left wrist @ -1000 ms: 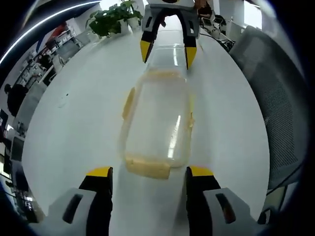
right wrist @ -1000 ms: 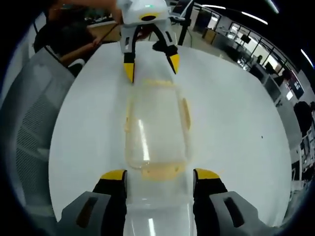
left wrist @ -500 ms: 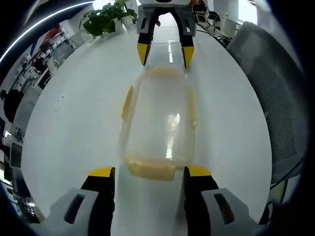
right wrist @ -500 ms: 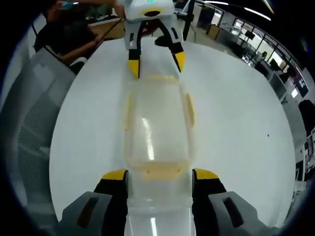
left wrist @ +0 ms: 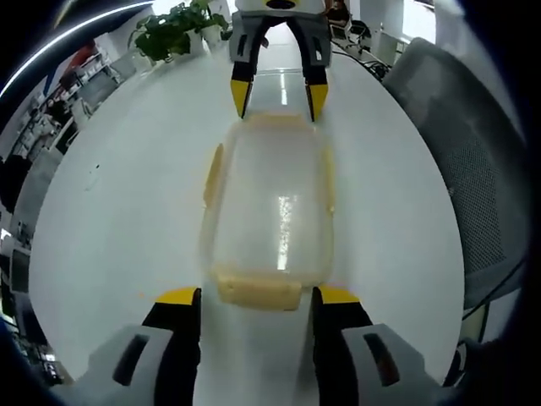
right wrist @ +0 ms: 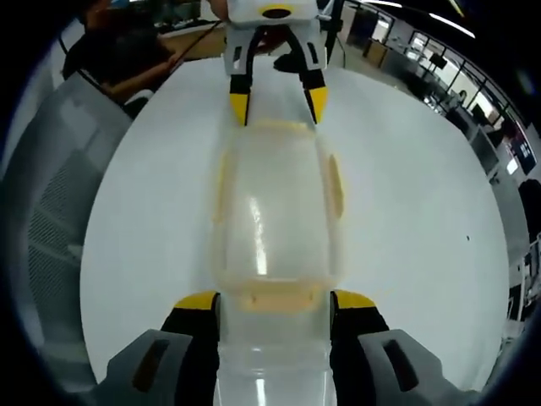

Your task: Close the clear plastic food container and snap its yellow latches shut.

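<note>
container (left wrist: 269,207) centred on white table (left wrist: 127,211), lid seen laid on | left gripper (left wrist: 256,298) and right gripper (right wrist: 274,302), jaws apart, are brought closer to opposite end latches (right wrist: 275,299) than a second ago | end latches judged next to be pressed

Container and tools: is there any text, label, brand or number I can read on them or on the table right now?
None can be read. The clear container and its yellow latches show no lettering in either view.
The left tool and the right tool show no marking.
The white table is blank; the office behind is too blurred to read anything.
</note>
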A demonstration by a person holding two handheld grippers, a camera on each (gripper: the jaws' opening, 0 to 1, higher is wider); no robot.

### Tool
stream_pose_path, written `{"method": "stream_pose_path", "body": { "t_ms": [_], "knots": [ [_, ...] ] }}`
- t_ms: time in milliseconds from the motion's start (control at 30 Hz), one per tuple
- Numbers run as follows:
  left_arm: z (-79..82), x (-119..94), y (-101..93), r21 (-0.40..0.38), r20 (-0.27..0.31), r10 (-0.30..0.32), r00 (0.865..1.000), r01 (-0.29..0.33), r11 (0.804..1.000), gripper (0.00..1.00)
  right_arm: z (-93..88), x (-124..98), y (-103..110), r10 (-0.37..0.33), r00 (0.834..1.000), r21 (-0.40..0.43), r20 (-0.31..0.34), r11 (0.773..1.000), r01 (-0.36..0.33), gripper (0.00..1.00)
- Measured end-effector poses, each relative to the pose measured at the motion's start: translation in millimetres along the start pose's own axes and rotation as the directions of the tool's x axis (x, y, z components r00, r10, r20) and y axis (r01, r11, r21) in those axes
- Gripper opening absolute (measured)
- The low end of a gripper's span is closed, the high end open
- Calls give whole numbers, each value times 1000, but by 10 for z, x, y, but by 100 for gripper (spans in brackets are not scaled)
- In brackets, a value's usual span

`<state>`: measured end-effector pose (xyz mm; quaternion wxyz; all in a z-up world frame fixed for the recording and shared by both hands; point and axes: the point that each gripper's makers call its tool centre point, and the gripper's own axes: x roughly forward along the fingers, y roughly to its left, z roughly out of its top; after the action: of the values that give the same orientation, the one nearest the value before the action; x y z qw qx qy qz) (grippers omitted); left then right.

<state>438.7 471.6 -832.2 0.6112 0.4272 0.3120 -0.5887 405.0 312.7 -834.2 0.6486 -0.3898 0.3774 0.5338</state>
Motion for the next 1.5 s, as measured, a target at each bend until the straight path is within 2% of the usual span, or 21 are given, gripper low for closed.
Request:
{"method": "stream_pose_path", "body": {
  "t_ms": [333, 667, 800, 1500],
  "knots": [
    [-11, 15, 31, 1, 5, -23, 1000, 23, 1000, 49, -33, 13, -43, 11, 1000, -1, -13, 1000, -11, 50],
    [35, 46, -5, 30, 2, -78, 997, 78, 997, 43, -41, 33, -47, 21, 1000, -2, -21, 1000, -21, 46],
    [41, 52, -47, 41, -4, -110, 994, 110, 993, 39, -51, 30, -59, 17, 999, -22, -31, 1000, -18, 41],
    [30, 67, -35, 20, -22, -119, 993, 120, 993, 39, -59, 33, -56, 15, 999, -27, -37, 1000, -16, 39]
  ]
}}
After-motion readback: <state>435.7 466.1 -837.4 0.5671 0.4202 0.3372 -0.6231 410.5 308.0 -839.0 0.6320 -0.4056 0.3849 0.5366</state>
